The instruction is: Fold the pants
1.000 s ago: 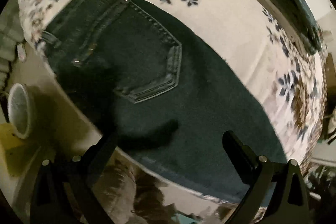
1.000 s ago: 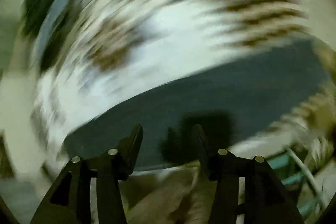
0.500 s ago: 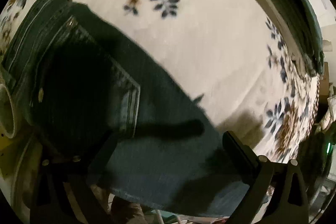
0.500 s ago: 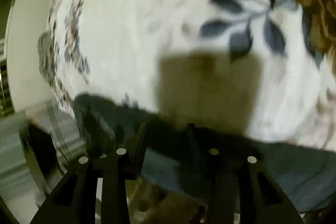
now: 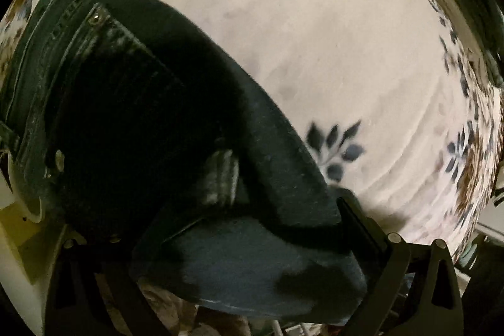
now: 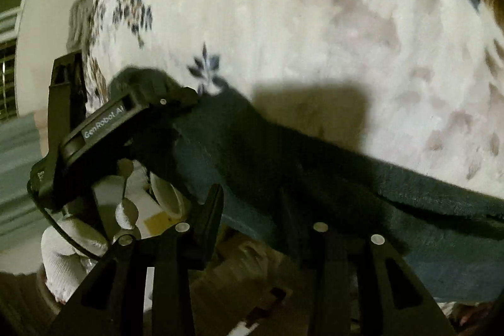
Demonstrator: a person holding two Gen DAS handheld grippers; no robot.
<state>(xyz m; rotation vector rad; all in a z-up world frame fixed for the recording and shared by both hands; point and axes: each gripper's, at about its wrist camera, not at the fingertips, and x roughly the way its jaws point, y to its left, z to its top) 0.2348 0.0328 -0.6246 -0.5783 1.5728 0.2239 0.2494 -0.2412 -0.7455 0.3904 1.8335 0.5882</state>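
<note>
Left gripper [image 5: 252, 229] stands wide open around the near edge of the dark denim pants [image 5: 132, 103]. Right gripper [image 6: 252, 210] is half open astride the same edge. Close both fully on the hem, then lift evenly across the floral white blanket [image 5: 330, 52].

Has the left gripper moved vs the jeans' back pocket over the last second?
Yes. The left gripper has closed in on the jeans: the back pocket, earlier mid-frame, now fills the left, and denim lies between the jaws over the floral blanket.

Open floral blanket [image 5: 330, 52] beyond pants [image 5: 132, 122]; cup [image 5: 25, 203] leftward.
</note>
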